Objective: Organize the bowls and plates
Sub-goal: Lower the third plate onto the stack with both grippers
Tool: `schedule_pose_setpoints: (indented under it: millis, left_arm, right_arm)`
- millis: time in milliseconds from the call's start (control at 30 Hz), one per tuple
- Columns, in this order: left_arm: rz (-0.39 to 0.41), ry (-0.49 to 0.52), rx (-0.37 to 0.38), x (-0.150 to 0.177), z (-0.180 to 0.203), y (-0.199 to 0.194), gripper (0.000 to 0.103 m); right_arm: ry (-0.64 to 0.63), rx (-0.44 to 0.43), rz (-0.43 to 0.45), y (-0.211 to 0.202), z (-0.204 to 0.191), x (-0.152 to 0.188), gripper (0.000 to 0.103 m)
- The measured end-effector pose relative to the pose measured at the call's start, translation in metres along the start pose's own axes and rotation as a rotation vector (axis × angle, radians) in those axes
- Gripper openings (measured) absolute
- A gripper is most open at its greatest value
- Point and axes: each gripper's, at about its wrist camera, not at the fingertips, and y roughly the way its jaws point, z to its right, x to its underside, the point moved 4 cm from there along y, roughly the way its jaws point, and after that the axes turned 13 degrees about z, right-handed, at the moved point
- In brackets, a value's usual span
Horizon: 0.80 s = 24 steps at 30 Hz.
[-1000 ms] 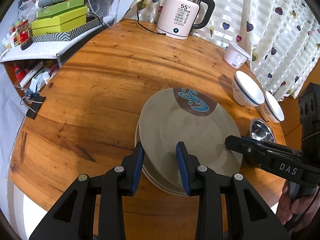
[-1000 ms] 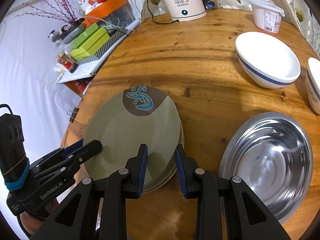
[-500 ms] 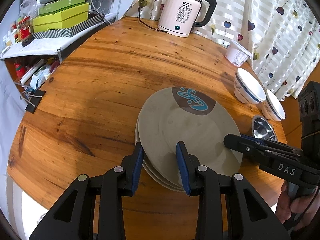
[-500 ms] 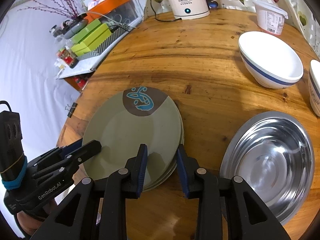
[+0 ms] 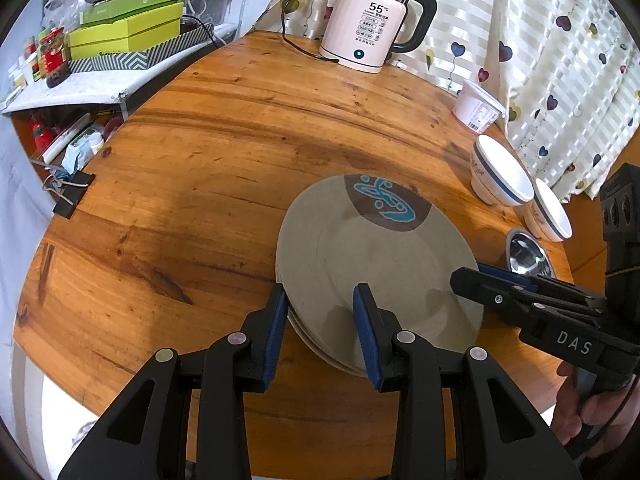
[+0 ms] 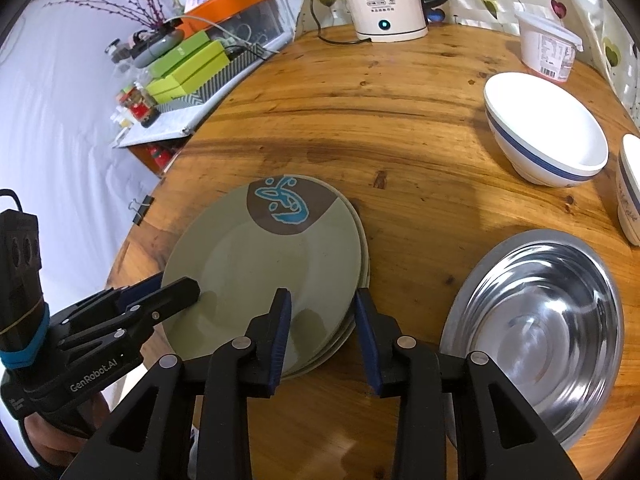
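Observation:
A stack of olive-green plates (image 5: 376, 256), the top one with a brown patch and blue mark, lies on the round wooden table (image 5: 224, 152); it also shows in the right wrist view (image 6: 260, 272). My left gripper (image 5: 320, 312) is open, its jaws straddling the stack's near left rim. My right gripper (image 6: 322, 316) is open, straddling the stack's near right rim; it shows from the side in the left wrist view (image 5: 472, 276). A steel bowl (image 6: 536, 320) sits right of the plates. Two white blue-banded bowls (image 6: 544, 136) (image 6: 630, 188) stand further back.
A pink electric kettle (image 5: 372, 24) with its cord stands at the table's far edge. A white plastic tub (image 6: 548, 48) is by the curtain. A cluttered shelf with green boxes (image 5: 124, 36) lies beyond the table's left edge. A binder clip (image 5: 72, 196) sits on that edge.
Both grippers have drawn back slightly and risen, so the plate stack looks a little further off. The jaws stay open around the stack's rims; the stack has not moved.

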Motion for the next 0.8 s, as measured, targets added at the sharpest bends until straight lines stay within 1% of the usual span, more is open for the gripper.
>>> schedule_pose_setpoints:
  millis: [233,400,800]
  left_arm:
    - [0.003,-0.005,-0.001,0.001,-0.0028,0.0001,0.035]
    - [0.036,-0.003,0.003,-0.0054,-0.0036,-0.0052,0.036]
    - [0.032,0.005,0.0,-0.0078,-0.0025,-0.0024,0.037]
  right_arm:
    - [-0.003,0.003,0.01,-0.0022,0.0036,0.0003,0.033]
    - [-0.007,0.007,0.025,-0.0063,0.0048,-0.001,0.033]
    - [-0.026,-0.007,0.036,-0.0066,0.0018,-0.0022,0.032]
